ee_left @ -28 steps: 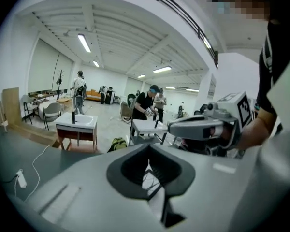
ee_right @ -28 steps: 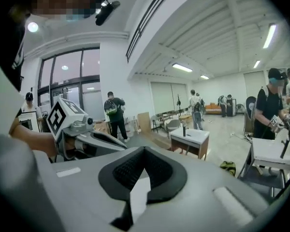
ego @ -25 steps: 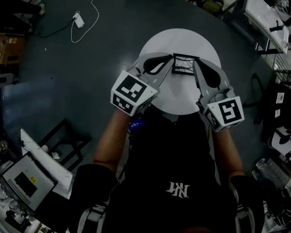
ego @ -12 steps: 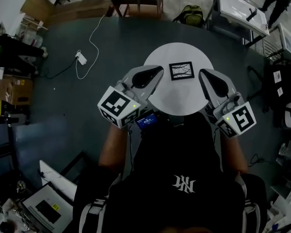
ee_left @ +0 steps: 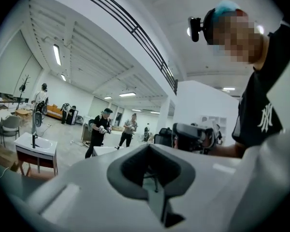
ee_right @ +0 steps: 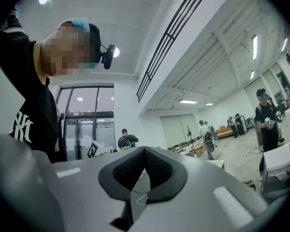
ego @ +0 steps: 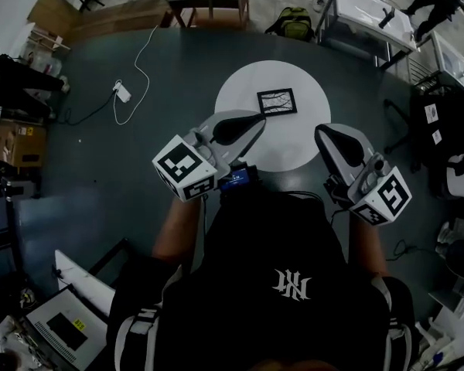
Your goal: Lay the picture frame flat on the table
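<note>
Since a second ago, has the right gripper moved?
Yes. The right gripper has pulled back from the picture frame toward the person, and is now at the near edge of the round table.

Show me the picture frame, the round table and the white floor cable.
picture frame (ego: pixel 277 101): head view, its centre.
round table (ego: pixel 294 144): head view, bare white top.
white cable (ego: pixel 122 93): head view, its plug block.

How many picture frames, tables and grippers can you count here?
Picture frame: 1
Round white table: 1
Grippers: 2, the left gripper and the right gripper
Total: 4
</note>
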Available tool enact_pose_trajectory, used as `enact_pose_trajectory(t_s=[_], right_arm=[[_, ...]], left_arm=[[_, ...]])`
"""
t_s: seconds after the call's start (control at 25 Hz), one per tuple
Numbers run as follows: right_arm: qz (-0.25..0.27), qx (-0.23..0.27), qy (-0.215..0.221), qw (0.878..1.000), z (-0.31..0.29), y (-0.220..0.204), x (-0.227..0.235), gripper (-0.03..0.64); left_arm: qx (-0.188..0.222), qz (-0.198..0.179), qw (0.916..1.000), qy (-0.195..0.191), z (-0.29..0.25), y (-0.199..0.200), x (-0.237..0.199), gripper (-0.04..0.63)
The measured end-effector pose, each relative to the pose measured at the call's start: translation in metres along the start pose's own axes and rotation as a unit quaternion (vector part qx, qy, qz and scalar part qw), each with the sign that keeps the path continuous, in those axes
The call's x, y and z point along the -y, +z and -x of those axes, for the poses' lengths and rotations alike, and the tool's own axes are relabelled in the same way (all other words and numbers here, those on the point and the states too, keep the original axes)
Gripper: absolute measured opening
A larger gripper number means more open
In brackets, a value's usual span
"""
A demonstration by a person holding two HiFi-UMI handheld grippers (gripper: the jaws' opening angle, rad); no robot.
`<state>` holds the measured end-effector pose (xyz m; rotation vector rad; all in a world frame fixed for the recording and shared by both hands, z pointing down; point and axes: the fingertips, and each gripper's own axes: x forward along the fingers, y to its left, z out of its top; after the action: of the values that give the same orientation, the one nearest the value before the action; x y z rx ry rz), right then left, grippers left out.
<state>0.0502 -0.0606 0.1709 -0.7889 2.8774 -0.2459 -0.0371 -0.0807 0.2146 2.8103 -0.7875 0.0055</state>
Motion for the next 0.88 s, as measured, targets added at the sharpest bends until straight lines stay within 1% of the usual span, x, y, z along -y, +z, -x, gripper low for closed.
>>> enact_pose_trajectory(t_s=[0.16, 0.28, 0.52, 0.68, 0.76, 0.88], right_arm=[[0.000, 0.006, 0.033, 0.999, 0.027, 0.002, -0.023, 0.000], [-0.001, 0.007, 0.049, 0.999, 0.050, 0.004, -0.041, 0.000], [-0.002, 0.000, 0.077, 0.997, 0.112, 0.004, -0.072, 0.000], [-0.007, -0.011, 0.095, 0.995, 0.153, -0.003, -0.096, 0.000], [-0.017, -0.015, 0.102, 0.994, 0.175, -0.008, -0.103, 0.000], [-0.034, -0.021, 0.113, 0.993, 0.204, -0.020, -0.115, 0.000]], left_arm=[[0.001, -0.029, 0.9996, -0.009, 0.005, 0.004, 0.039, 0.002], [0.002, -0.038, 0.9993, -0.007, 0.005, 0.002, 0.072, 0.002], [0.002, -0.040, 0.9988, -0.027, -0.009, -0.015, 0.153, 0.002], [0.001, -0.033, 0.9987, -0.038, -0.014, -0.031, 0.204, 0.002], [-0.006, -0.028, 0.9989, -0.039, -0.020, -0.043, 0.228, 0.003], [-0.026, -0.009, 0.9990, -0.034, -0.025, -0.061, 0.264, 0.003]])
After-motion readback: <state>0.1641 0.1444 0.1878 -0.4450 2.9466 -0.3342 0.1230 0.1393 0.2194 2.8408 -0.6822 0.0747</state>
